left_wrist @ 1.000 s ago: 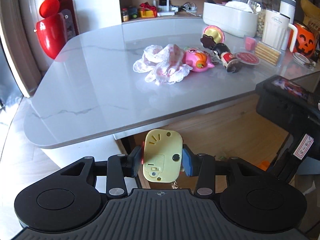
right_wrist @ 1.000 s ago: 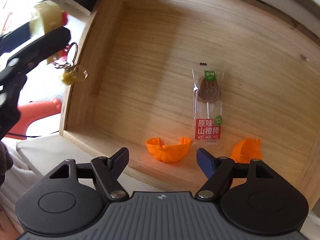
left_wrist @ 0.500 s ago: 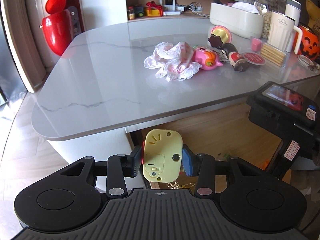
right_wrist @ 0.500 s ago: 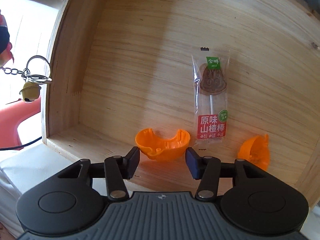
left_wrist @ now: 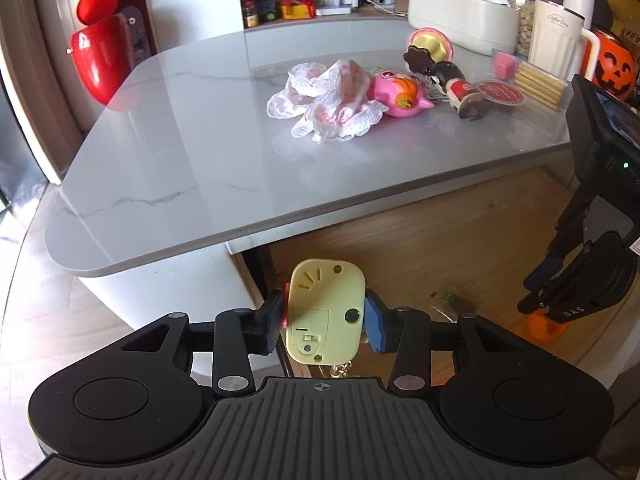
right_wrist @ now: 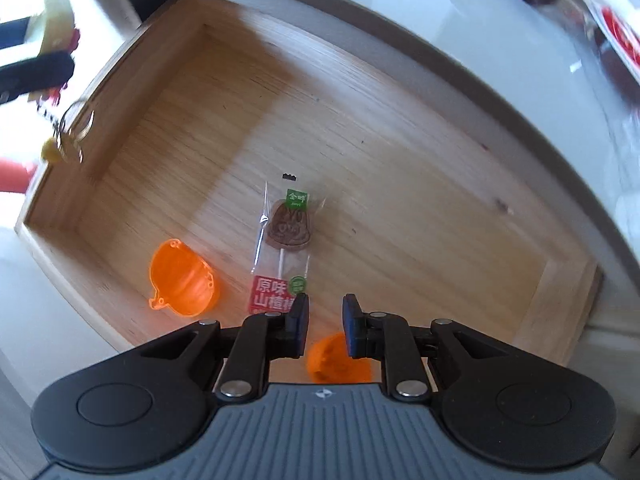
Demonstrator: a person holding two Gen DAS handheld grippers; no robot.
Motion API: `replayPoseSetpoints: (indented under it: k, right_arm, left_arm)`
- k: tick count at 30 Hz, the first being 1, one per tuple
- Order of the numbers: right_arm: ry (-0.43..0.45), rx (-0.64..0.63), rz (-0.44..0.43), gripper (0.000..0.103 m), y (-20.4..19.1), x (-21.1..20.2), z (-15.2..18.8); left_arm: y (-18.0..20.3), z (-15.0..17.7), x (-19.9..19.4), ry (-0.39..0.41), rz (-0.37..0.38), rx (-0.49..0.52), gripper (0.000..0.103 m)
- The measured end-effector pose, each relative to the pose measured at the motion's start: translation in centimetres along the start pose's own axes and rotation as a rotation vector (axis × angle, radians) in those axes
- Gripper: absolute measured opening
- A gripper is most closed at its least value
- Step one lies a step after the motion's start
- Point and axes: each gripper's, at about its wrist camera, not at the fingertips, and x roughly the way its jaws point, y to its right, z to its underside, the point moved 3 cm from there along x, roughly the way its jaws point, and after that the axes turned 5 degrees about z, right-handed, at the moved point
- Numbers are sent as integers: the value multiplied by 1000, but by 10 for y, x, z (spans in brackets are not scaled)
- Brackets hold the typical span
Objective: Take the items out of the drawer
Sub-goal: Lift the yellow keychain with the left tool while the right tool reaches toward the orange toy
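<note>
My left gripper [left_wrist: 325, 320] is shut on a pale yellow keychain box [left_wrist: 326, 304], held in front of the counter edge; its ring and bell [right_wrist: 64, 144] dangle at the drawer's left side. The open wooden drawer [right_wrist: 380, 140] holds a wrapped lollipop [right_wrist: 286, 240] and two orange half-shells. One shell [right_wrist: 182, 280] lies left of the lollipop. The other shell [right_wrist: 336, 360] shows through the narrow gap under my right gripper [right_wrist: 326, 324], which points straight down and is shut. No part of the shell is seen pressed between the pads.
The grey marble counter [left_wrist: 180, 140] above the drawer carries a lace cloth [left_wrist: 328, 108], a pink toy [left_wrist: 396, 94], a doll [left_wrist: 448, 76], jars and a pumpkin bucket [left_wrist: 612, 68]. A red container [left_wrist: 100, 64] hangs on the left.
The right jaws went from wide apart to nearly together, and that gripper shifted right from the left shell, past the lollipop, to over the other shell. The left gripper kept its hold.
</note>
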Motion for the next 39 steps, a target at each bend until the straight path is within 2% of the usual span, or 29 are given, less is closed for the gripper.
replayPoseSetpoints:
  k: [3,5,7,12,16,18,19,23,25,27,29,32,39]
  right_arm:
    - [-20,7,-78,25,6,-5,-4]
    - [-5,-12,-77,45,-1,-4,-8]
    - [7,-56,-63,55,-12,-2,-11]
    - [28,-209,-2,55,-46,11,-22]
    - [20,-235,-13,56,-52,16,-28]
    - [18,-267,5,60,-52,21,-30]
    - [25,-292,36,62,-52,24,-30]
    - [58,-417,257,62,-44,39,-27]
    - [54,-409,278,62,-35,39,-27]
    - [44,-364,251,62,-26,32,-28]
    - [40,-324,186,63,-22,20,-28]
    - [45,-273,38,77,-25,-2,-30]
    - [46,-255,-140,80,-45,-20,-44]
  left_arm:
    - [0,0,2,-5,1,1,46]
    - [1,-1,3,-7,9,4,46]
    - [2,0,4,-14,11,5,46]
    - [0,3,4,-23,7,-1,46]
    - [-1,3,4,-24,7,-3,46]
    - [0,3,5,-25,13,0,46]
    - [0,3,5,-26,15,4,46]
    - [2,4,6,-34,18,11,46]
    - [2,3,6,-33,17,10,46]
    - [1,2,6,-33,16,9,46]
    - [2,2,7,-35,15,9,46]
    - [1,1,8,-38,14,6,46]
    - [-5,2,13,-51,-4,-18,47]
